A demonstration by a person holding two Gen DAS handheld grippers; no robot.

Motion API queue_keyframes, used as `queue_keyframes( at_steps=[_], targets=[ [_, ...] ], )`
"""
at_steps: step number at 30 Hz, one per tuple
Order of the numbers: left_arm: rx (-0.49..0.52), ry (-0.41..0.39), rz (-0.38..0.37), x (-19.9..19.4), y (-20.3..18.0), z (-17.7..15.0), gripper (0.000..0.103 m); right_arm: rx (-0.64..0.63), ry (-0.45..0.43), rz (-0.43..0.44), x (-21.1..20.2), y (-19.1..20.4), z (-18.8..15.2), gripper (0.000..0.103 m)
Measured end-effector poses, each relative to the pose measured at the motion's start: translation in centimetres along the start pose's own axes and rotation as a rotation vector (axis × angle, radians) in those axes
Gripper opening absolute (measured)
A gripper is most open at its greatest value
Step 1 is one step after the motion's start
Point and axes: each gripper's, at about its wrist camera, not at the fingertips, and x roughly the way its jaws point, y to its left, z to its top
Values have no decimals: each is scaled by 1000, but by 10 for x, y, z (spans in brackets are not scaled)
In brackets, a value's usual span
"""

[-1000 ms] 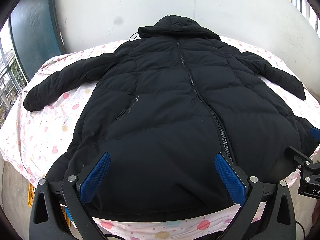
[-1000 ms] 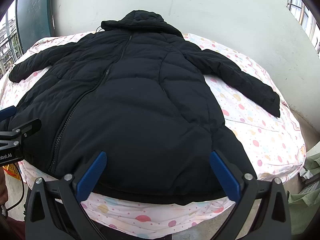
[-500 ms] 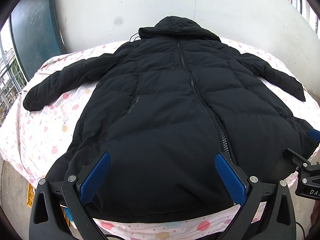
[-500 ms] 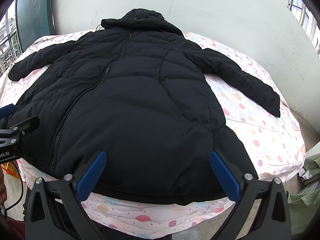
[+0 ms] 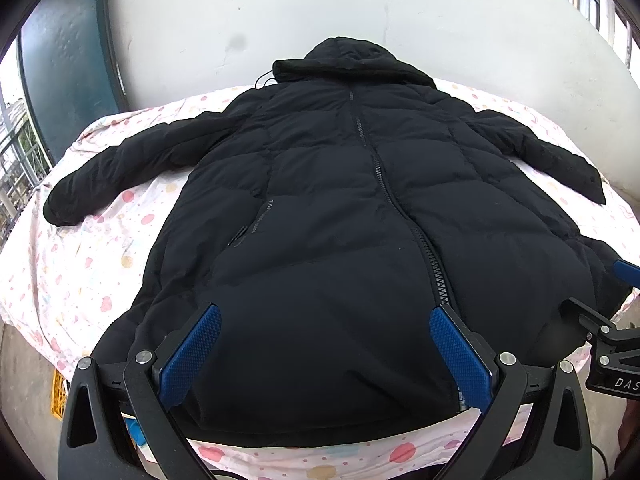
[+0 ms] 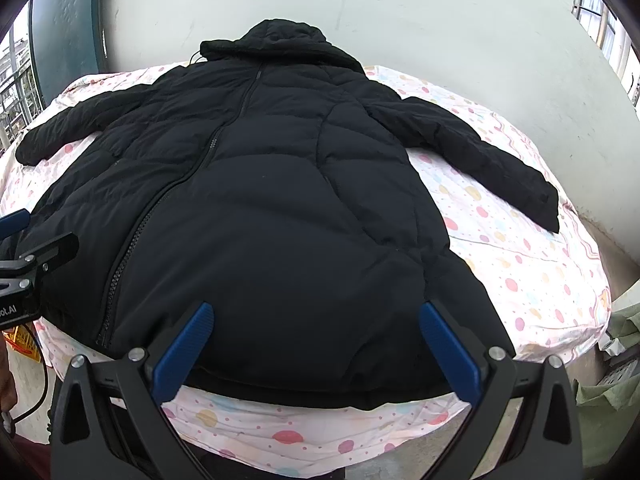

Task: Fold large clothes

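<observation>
A long black puffer coat [image 5: 320, 240] is lying zipped and face up on a bed covered by a dotted pink sheet [image 5: 80, 264], its hood against the white wall [image 5: 360, 8] and both sleeves spreading outward.

The left gripper [image 5: 325, 356] is hovering above the coat's hem, left of the zip, its blue pads [image 5: 191, 354] standing wide apart and holding nothing. The right gripper [image 6: 314, 350] is hovering above the hem right of the zip, equally wide and empty.

The left wrist view is showing the coat's left sleeve in full, a pocket with faint lettering, and the right gripper's tip at the coat's right edge. The right wrist view is showing the right sleeve's cuff [image 6: 540, 204] near the sheet's edge, green cloth [image 6: 612, 420] beyond the coat's right corner, and a yellow crate [image 6: 22, 344] below its left corner.
</observation>
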Motion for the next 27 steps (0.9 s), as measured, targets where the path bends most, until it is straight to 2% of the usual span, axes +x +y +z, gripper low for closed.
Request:
queue_keyframes(
  at_steps=[27],
  targets=[
    [-17,4,-28,1,0,2,102,-13,-8,6,2,4,1,103]
  ],
)
